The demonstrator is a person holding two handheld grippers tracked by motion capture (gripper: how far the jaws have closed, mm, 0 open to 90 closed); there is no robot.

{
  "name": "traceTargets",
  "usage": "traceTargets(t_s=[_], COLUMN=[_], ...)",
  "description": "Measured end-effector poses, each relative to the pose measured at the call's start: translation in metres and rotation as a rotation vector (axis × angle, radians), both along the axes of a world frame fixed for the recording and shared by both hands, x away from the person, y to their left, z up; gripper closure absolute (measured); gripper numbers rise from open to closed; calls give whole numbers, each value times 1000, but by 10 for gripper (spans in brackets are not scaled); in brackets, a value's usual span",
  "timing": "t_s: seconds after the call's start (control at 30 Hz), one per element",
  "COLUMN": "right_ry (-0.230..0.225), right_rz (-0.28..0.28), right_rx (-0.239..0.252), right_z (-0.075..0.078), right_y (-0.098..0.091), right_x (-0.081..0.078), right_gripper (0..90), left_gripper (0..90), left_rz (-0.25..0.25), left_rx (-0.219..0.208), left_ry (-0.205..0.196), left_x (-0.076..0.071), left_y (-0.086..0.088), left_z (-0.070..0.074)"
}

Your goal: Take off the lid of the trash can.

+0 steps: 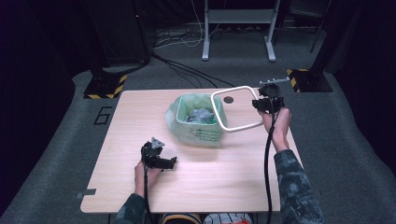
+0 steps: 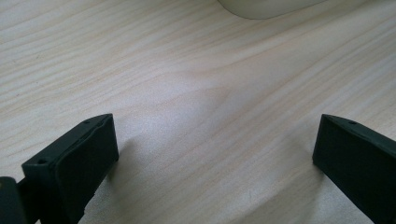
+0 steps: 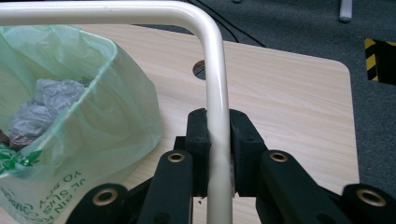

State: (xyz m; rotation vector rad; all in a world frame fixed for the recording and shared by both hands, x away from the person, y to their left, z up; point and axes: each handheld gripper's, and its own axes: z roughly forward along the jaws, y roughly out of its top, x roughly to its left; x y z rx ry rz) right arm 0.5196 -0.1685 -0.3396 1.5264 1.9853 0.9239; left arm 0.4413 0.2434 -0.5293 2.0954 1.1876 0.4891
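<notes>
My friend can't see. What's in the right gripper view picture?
The right gripper pinches a white ring between its black fingers. Beside it sits a green bag of crumpled rubbish on a wooden table.

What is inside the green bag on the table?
Inside the green bag lies crumpled grey material, apparently paper or foil, with a darker scrap at the edge. Whatever lies deeper is covered by it and by the bag's printed wall. The right gripper holds a white frame beside the bag.

Pale wood-grain counter [image 1: 210, 172], translucent green plastic bag [image 1: 196, 128] with green print, cream-white rounded metal frame [image 1: 233, 108], crumpled grey paper [image 1: 200, 115], yellow-black hazard stripes.
</notes>
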Motion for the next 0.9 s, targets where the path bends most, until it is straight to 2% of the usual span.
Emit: traceTargets(t_s=[0.2,0.53,0.67,0.9], right_ry=[-4,13,19,54], right_rz=[-15,-68,-98,-146], right_rx=[7,14,16,21], right_z=[-3,-18,-26,-52], right_y=[-13,-47,-63,-84], right_x=[-4,-13,-19,-28], right_gripper=[800,801,802,802], left_gripper=[1,4,4,4], left_rz=[-3,-3,-3,-3], left_rx=[0,-2,-2,-3], left_ry=[0,-1,-1,-1], left_x=[0,0,0,0], left_y=[0,0,0,0], left_z=[0,0,0,0])
